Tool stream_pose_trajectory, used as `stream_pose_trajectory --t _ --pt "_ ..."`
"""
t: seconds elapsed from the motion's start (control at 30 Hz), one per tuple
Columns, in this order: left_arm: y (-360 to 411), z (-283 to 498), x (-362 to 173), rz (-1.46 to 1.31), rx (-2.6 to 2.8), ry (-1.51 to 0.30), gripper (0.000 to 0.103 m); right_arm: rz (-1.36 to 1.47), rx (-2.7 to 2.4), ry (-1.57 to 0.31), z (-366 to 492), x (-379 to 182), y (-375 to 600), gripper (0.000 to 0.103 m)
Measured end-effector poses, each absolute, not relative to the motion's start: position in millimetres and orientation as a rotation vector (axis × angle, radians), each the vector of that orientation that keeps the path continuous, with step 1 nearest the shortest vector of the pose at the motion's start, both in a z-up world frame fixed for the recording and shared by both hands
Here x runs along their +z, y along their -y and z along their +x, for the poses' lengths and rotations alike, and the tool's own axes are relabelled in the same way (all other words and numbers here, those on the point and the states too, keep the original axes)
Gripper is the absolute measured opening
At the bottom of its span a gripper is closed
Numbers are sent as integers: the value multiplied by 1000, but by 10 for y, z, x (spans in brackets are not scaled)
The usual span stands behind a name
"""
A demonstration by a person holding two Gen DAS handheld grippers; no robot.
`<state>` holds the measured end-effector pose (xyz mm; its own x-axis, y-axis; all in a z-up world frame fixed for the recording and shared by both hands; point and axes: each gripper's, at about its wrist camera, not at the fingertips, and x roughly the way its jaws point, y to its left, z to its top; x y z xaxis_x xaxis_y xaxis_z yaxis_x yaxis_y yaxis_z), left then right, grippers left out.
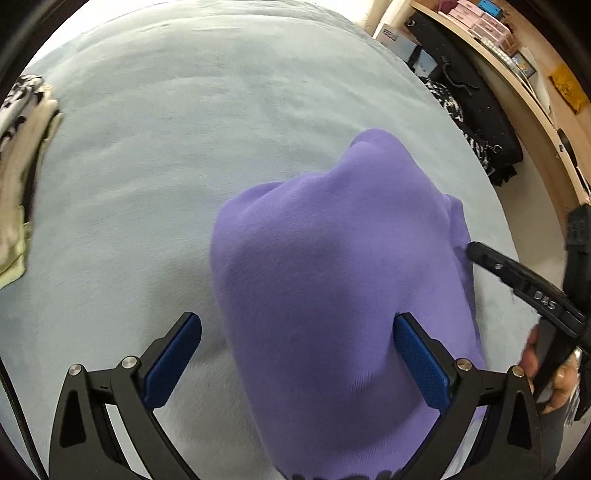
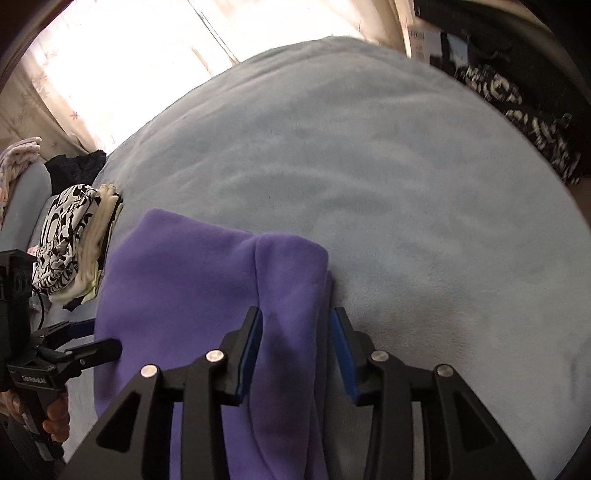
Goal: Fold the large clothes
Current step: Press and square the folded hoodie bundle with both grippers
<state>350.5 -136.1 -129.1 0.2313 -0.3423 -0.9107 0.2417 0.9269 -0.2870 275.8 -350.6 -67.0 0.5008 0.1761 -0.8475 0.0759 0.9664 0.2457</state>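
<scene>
A purple fleece garment (image 1: 332,277) lies folded on the pale blue blanket (image 1: 166,166). My left gripper (image 1: 298,321) hovers over its near end, open wide, one blue pad off the cloth on the left and the other over the cloth. In the right wrist view, my right gripper (image 2: 295,350) straddles a narrow folded strip of the purple garment (image 2: 288,295) along its right edge. The jaws stand partly apart and the strip lies loosely between the pads. A finger (image 1: 491,258) of the right gripper shows at the garment's right edge. The left gripper (image 2: 96,338) shows at its left edge.
A stack of folded clothes (image 2: 74,251), black-and-white patterned on cream, sits at the blanket's left edge (image 1: 22,147). Black bags (image 1: 480,110) and a wooden shelf with boxes (image 1: 480,22) stand beyond the right side. A bright curtained window (image 2: 129,55) is behind the bed.
</scene>
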Motion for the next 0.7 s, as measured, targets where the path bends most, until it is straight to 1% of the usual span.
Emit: stream_pose_trajectory --t 0.1,0.13,0.17,0.2,0.23,0.27,0.33,0.43,0.57,0.7 --pt "1334 3385 -1131 -75 -341 -1236 99 194 66 -982 2651 -480 3322 38" --pt "1302 3327 -1070 -63 -328 -1213 92 174 84 -970 2608 -443 3251 38" --pt "1313 3272 -1012 -50 -324 -1193 81 162 119 -967 2555 -419 3163 38" --pt "1310 3207 -968 -40 -329 -1182 74 159 165 -968 2495 -412 3075 38" --pt "1314 3121 -944 -39 -340 -1184 58 157 204 -971 2430 -418 2989 38" --pt "1322 3060 -931 -46 -356 -1196 47 150 223 -972 2378 -428 2926 36" --pt "1317 2902 -930 -63 -390 -1208 40 123 253 -969 2249 -453 2786 31" --pt "1338 2643 -894 -28 -412 -1193 37 101 283 -970 2108 -537 2621 29" --pt "1441 2478 -1020 27 -430 -1188 37 79 282 -1009 2034 -737 2542 29" --pt "1456 2460 -1087 21 -423 -1176 37 130 279 -1033 2036 -875 2618 29"
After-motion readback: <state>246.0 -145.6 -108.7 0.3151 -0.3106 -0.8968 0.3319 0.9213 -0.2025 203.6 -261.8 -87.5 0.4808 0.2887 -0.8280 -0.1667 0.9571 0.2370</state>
